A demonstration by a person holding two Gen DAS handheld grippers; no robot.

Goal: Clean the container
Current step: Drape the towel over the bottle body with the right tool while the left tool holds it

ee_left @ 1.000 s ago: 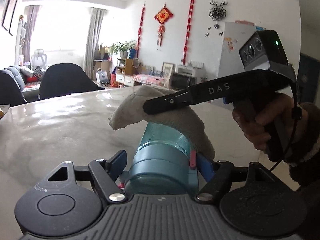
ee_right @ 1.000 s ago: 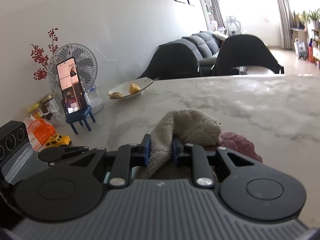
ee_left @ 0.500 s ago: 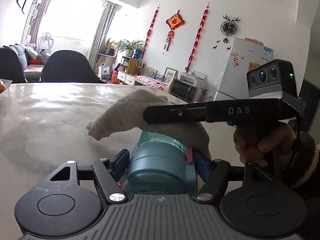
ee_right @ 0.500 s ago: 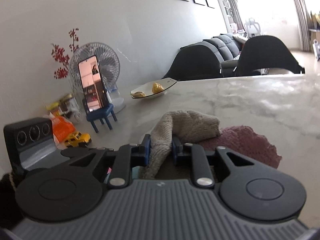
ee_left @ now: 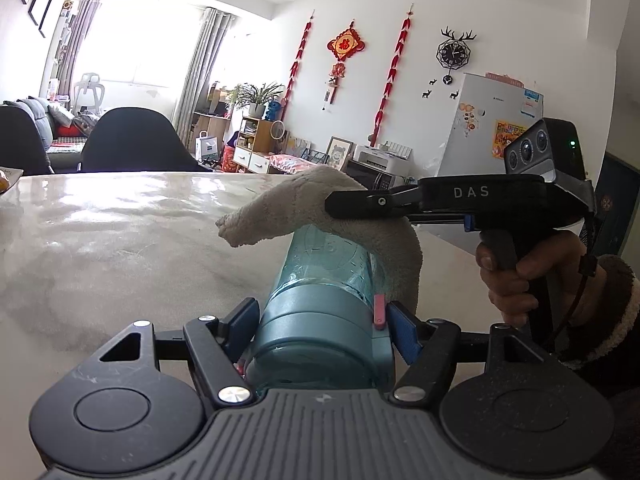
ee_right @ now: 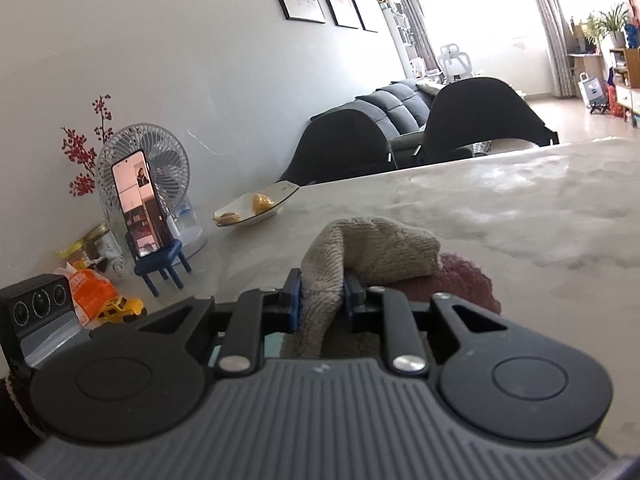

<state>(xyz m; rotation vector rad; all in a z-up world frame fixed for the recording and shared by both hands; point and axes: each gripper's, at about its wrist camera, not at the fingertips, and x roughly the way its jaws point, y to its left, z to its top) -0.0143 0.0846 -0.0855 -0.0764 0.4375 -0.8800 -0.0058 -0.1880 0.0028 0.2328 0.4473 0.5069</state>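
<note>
Container point(ee_left: 324, 300) clamped between left fingers point(ee_left: 244, 316), cloth point(ee_left: 320, 204) draped over it

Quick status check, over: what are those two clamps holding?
Left gripper clamps teal plastic bottle at its cap end. Right gripper pinches beige towelling cloth, draped over bottle. Nothing blocking.

Cloth point(ee_left: 320, 208) draped over container point(ee_left: 328, 276), above table point(ee_left: 120, 240).

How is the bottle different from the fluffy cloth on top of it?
The teal bottle is smooth, see-through plastic with a firm round shape; the beige cloth is fuzzy and floppy, drooping over it. The bottle is clamped in the left hand-held gripper; the cloth is pinched in the right hand-held gripper. Both are held above the marble table.
</note>
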